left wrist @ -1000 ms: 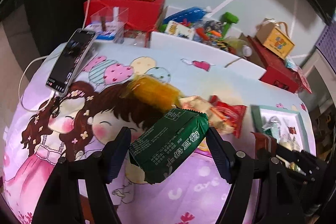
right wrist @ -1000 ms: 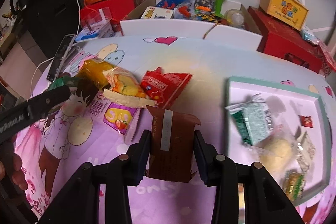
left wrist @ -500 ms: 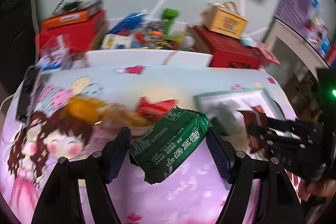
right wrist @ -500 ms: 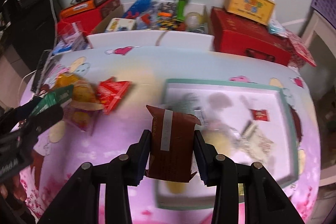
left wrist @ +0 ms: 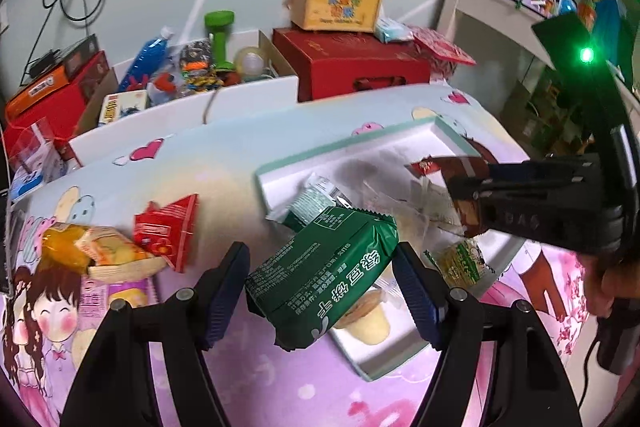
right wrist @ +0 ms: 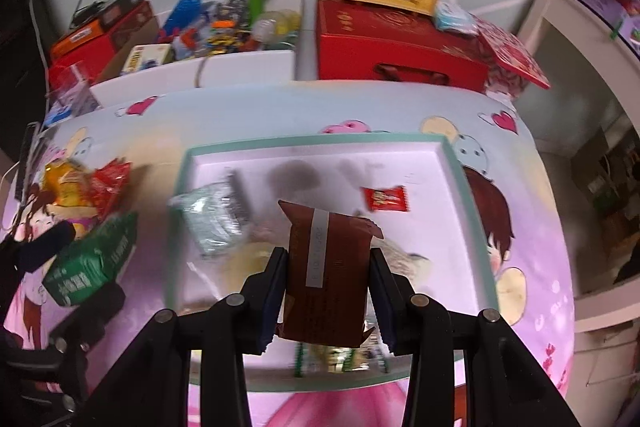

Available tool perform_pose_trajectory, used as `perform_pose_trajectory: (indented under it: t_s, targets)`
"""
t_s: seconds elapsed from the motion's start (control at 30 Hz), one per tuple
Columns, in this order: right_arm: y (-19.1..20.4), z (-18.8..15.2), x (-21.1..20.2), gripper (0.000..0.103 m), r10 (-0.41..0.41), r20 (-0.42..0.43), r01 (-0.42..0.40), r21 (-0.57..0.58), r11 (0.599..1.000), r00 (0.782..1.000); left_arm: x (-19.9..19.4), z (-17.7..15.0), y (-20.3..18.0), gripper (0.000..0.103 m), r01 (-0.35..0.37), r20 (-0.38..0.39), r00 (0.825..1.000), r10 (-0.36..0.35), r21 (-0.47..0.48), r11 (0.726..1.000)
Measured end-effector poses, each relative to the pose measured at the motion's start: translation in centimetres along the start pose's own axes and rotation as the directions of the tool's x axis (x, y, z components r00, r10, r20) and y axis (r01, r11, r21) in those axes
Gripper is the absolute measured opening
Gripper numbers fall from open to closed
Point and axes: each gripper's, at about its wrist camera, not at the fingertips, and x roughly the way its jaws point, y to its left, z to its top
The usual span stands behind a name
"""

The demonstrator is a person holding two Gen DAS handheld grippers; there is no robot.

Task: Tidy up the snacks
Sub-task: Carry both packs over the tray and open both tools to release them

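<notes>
Left tongs point(left wrist: 322, 285) clamping green packet point(left wrist: 320, 275), over tray point(left wrist: 280, 173)

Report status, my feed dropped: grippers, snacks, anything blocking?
Left gripper shut on green pack. Right gripper shut on brown pack, over tray. Tray crowded; far corner bare.

Both tongs have travelled from the loose snack pile toward the tray point(right wrist: 460, 167). The right tongs point(right wrist: 327, 289) now carry the brown packet point(right wrist: 326, 267) above the tray interior; the left tongs point(left wrist: 320, 287) bring the green packet point(left wrist: 320, 267) over its near-left corner.
</notes>
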Motion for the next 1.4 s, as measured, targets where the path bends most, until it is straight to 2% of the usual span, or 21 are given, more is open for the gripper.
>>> perform_pose_trajectory:
  t_s: [0.17,0.57,0.77,0.87,1.1,1.17,1.2,1.23,1.27,1.33,1.4]
  targets:
    - [-1.6,-0.1,0.8,0.043,-0.004,-0.015,0.004,0.013,1.0,1.0,1.7,0.2,-0.5,0.075,-0.006,-0.011,1.0,0.006,-0.008,1.0]
    - [-2.0,-0.7,2.7,0.043,0.021,-0.043,-0.02,0.011,1.0,0.999,4.9,-0.1,-0.7,0.075,-0.025,-0.046,0.999,0.024,-0.016,1.0]
    - [-2.1,-0.8,3.6,0.043,0.023,-0.056,-0.022,0.014,1.0,0.998,5.1,0.0,-0.8,0.075,-0.021,-0.045,0.999,0.02,-0.02,1.0]
    - [-2.1,-0.7,3.6,0.043,0.023,-0.055,-0.022,0.007,1.0,0.998,4.7,0.1,-0.9,0.083,-0.019,-0.035,0.999,0.018,-0.016,1.0]
    - [-1.7,-0.6,3.1,0.043,0.008,-0.05,-0.008,-0.013,1.0,0.999,3.6,0.3,-0.1,0.083,-0.032,-0.041,0.999,0.031,-0.041,0.999]
    - [-1.6,-0.6,3.0,0.045,0.008,-0.05,-0.009,-0.021,1.0,0.999,3.4,0.4,0.1,0.084,-0.048,-0.041,0.998,0.046,-0.042,0.998]
    - [-1.5,-0.6,2.9,0.046,0.008,-0.049,-0.009,-0.022,1.0,0.999,3.2,0.3,0.3,0.088,-0.06,-0.04,0.998,0.058,-0.043,0.997]
    - [-1.5,-0.6,2.9,0.052,0.006,-0.048,-0.007,-0.024,1.0,0.999,3.1,0.3,0.6,0.092,-0.071,-0.041,0.997,0.069,-0.044,0.997]
    - [-1.5,-0.6,2.8,0.064,0.002,-0.047,-0.003,-0.024,1.0,0.999,3.0,0.2,0.7,0.094,-0.079,-0.042,0.996,0.077,-0.045,0.996]
    - [-1.4,-0.6,2.6,0.069,-0.001,-0.043,0.0,-0.026,1.0,0.999,2.7,0.1,1.3,0.094,-0.102,-0.037,0.994,0.1,-0.049,0.994]
    - [-1.2,-0.6,2.5,0.07,-0.006,-0.044,0.005,-0.036,0.999,0.999,2.6,0.1,1.7,0.094,-0.111,-0.035,0.993,0.109,-0.056,0.992]
